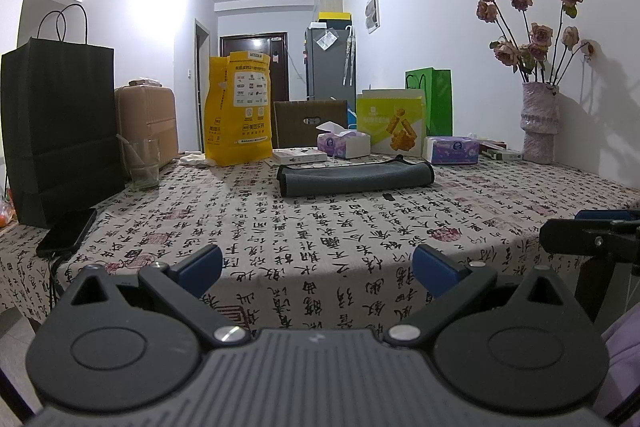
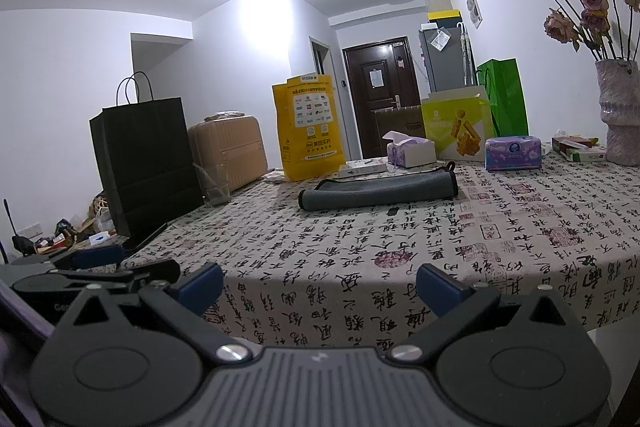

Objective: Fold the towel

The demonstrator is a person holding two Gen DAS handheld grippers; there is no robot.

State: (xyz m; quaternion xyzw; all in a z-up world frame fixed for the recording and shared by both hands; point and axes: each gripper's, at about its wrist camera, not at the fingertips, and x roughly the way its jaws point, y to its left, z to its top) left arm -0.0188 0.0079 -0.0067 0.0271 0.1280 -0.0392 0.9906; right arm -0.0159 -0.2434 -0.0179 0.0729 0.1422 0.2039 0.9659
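A grey towel (image 1: 356, 178) with dark edging lies folded in a long flat bundle on the far middle of the table; it also shows in the right wrist view (image 2: 380, 191). My left gripper (image 1: 318, 269) is open and empty, held at the table's near edge, well short of the towel. My right gripper (image 2: 320, 285) is open and empty, also at the near edge. The right gripper's side shows at the right of the left wrist view (image 1: 592, 235); the left gripper shows at the left of the right wrist view (image 2: 92, 263).
The table (image 1: 320, 235) has a calligraphy-print cloth. A black paper bag (image 1: 60, 131), a glass (image 1: 142, 163) and a phone (image 1: 66, 233) stand left. A yellow bag (image 1: 240, 111), tissue boxes (image 1: 344, 143), a snack box (image 1: 390, 121) and a flower vase (image 1: 540, 123) line the back.
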